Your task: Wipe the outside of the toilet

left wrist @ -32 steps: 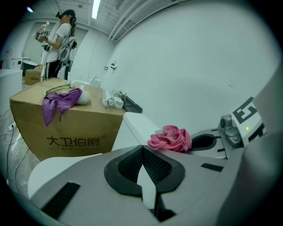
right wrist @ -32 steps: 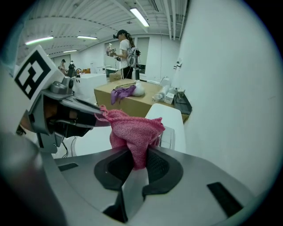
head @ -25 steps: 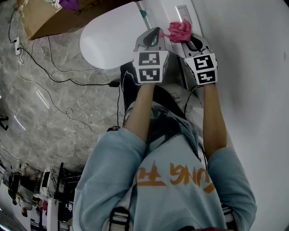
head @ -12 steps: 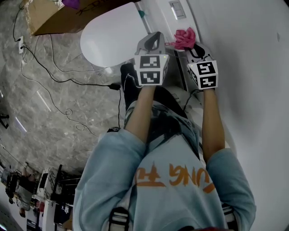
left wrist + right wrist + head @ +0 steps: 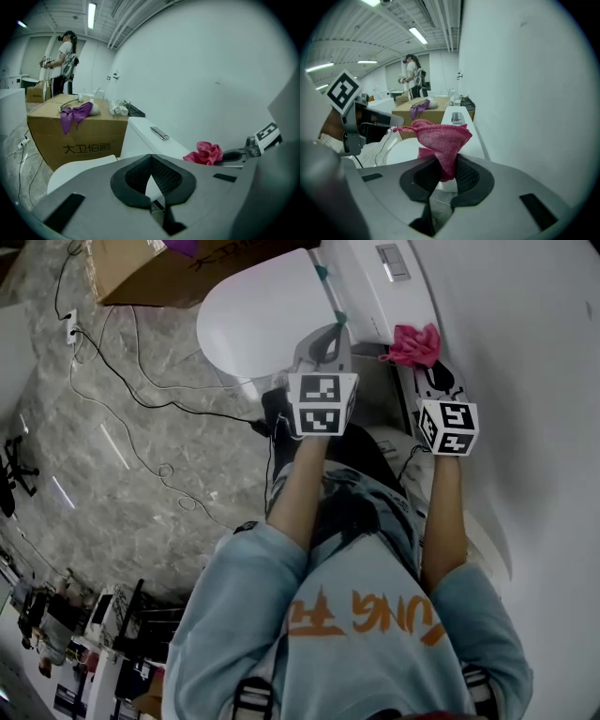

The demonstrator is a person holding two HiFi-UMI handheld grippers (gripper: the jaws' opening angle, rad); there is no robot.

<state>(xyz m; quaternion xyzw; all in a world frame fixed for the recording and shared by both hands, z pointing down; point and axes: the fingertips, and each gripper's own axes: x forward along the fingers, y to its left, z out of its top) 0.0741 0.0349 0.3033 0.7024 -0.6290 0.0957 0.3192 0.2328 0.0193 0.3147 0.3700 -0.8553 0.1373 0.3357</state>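
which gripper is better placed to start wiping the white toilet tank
Right. The right gripper is shut on the crumpled pink knitted cloth, close beside the white toilet tank. The left gripper is shut on nothing, so it has nothing to wipe with.

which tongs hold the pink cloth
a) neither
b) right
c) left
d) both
b: the right tongs are shut on the cloth, which sticks up from between them, while the left tongs are shut with nothing in them.
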